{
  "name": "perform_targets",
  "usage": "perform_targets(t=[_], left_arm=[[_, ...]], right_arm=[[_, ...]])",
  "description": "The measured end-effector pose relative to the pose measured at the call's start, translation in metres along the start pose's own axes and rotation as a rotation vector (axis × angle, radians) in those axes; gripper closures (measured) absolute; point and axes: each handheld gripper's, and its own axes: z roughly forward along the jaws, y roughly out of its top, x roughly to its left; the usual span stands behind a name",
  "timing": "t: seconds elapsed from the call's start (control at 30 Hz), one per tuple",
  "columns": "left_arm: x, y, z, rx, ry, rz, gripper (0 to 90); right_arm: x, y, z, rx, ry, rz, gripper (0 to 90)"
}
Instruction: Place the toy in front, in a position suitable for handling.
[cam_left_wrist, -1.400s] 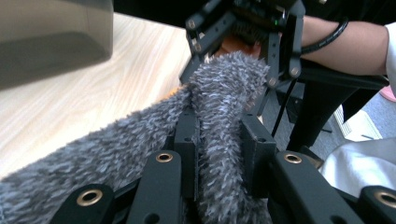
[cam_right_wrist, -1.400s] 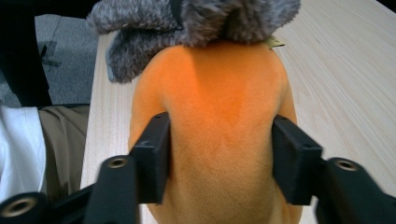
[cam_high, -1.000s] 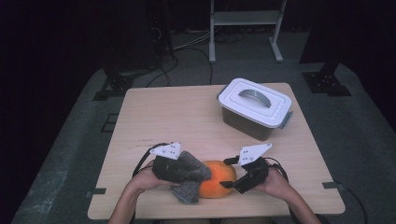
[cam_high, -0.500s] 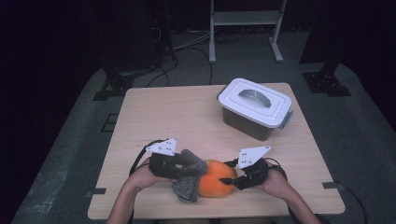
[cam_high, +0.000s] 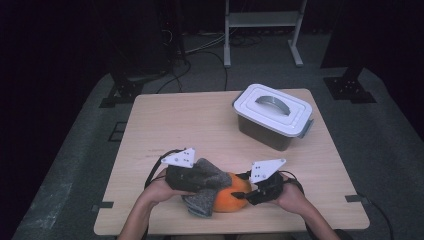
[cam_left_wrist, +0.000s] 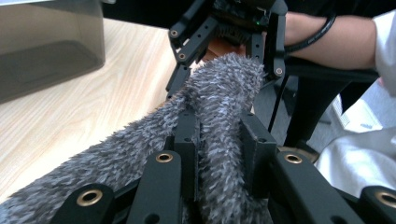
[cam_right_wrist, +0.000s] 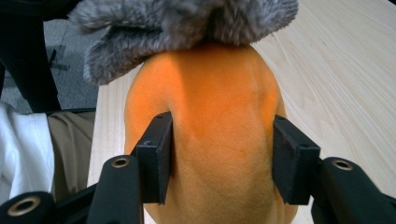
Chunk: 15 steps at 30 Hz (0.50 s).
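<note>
Clamped the right gripper (cam_right_wrist: 219, 158) on the orange plush ball (cam_right_wrist: 210, 116), jaws pressed into both of its flanks and denting them. Pinched the left gripper (cam_left_wrist: 219, 154) nearly closed on a fold of the grey fuzzy cloth (cam_left_wrist: 215, 98), with the rest of the cloth draped over the top and near side of the ball. Sat all of it at the front edge of the bench (cam_high: 200, 120), well apart from the lidded white container (cam_high: 272, 112) at the far right.

Compared with a second before, shifted the cloth further over the ball: less orange showing beside the left gripper (cam_high: 200, 176), more grey hanging down at the ball's front. Brought both hands slightly nearer the front edge too. Left the container untouched, lid on. Held the ball steady with the right gripper (cam_high: 250, 192) throughout.

Judged as rubbing or wrapping in progress, the ball (cam_high: 231, 197) braced on one side while the cloth (cam_high: 207, 185) was drawn across its surface; roughly mid-stroke, much of the orange facing the right gripper not yet covered.
</note>
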Motion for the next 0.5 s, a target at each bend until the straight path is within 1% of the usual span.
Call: perform_targets(t=[0.03, 0.07, 0.13, 0.23, 0.27, 0.33, 0.4, 0.47, 0.5], left_arm=[[0.000, 0.000, 0.000, 0.002, -0.001, -0.002, 71.6], [0.002, -0.003, 0.000, -0.003, -0.001, -0.014, 71.7], [0.005, -0.007, -0.001, 0.006, 0.002, -0.029, 71.7], [0.011, -0.018, -0.008, 0.006, -0.004, -0.063, 71.7], [0.012, -0.020, -0.010, 0.012, -0.005, -0.066, 71.6], [0.014, -0.024, -0.012, 0.010, -0.004, -0.081, 71.6], [0.015, -0.027, -0.014, 0.013, -0.016, -0.087, 71.6], [0.016, -0.029, -0.013, 0.015, -0.023, -0.093, 71.7], [0.016, -0.029, -0.013, 0.016, -0.024, -0.094, 71.6]], right_arm=[[0.000, 0.000, 0.000, 0.005, 0.000, -0.003, 45.5], [-0.001, -0.001, -0.001, 0.006, -0.001, -0.002, 45.6], [-0.002, -0.002, -0.002, 0.010, -0.001, 0.003, 45.8], [-0.004, -0.004, -0.003, 0.011, -0.003, 0.003, 45.8], [-0.004, -0.004, -0.003, 0.009, 0.000, 0.007, 45.7], [-0.005, -0.004, -0.004, 0.009, -0.002, 0.013, 45.4], [-0.005, -0.004, -0.003, 0.002, 0.003, 0.024, 41.6], [-0.006, -0.004, -0.002, -0.004, 0.020, 0.044, 34.1], [-0.006, -0.004, -0.002, -0.003, 0.019, 0.050, 31.4]])
